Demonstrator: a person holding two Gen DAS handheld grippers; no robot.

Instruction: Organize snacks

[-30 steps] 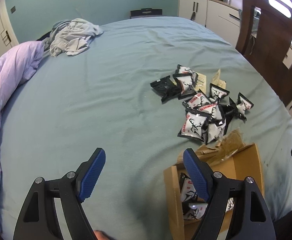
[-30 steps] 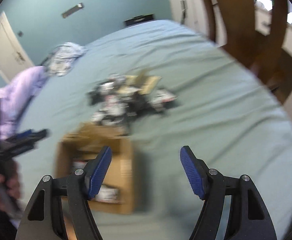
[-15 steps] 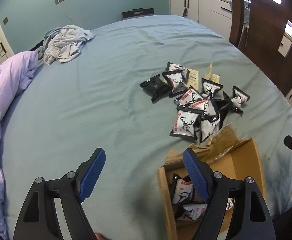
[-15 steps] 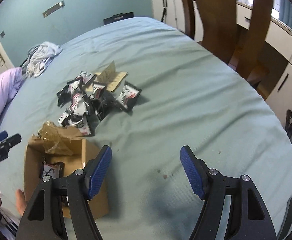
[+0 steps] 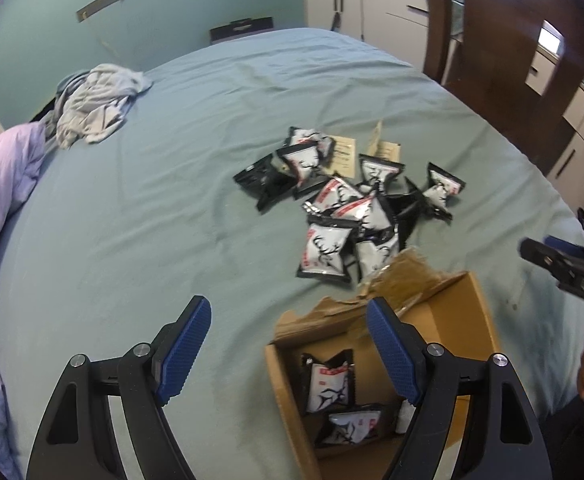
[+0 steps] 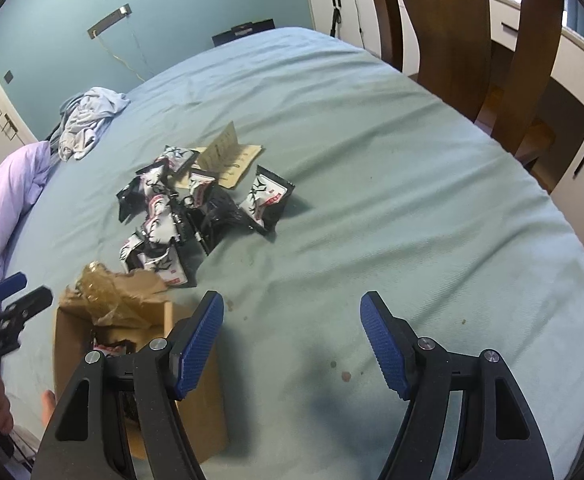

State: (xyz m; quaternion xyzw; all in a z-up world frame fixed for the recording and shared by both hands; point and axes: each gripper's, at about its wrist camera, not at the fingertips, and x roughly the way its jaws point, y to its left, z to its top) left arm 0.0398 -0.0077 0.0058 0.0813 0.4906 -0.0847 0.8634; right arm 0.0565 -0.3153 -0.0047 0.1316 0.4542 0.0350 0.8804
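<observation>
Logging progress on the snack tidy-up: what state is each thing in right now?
Cardboard box: open, a few packets inside.
Snack packets: sealed, heaped loose on the bed.
Left gripper: jaws open, empty.
Right gripper: jaws open, empty.
Grey clothes: crumpled.

I cannot make out a single readable word or number in either view. The snack packets (image 5: 324, 254) on the bed carry a black antler or deer drawing on white with a small red label, but the lettering on that label is too blurred for me to read. The packets inside the cardboard box (image 5: 292, 392) show the same red mark, equally unreadable. The tan paper cards (image 6: 232, 160) beside the pile have dark printed lines I cannot decipher. The right gripper (image 5: 564, 268), seen from the left wrist camera, bears pale lettering too small and blurred to read.
</observation>
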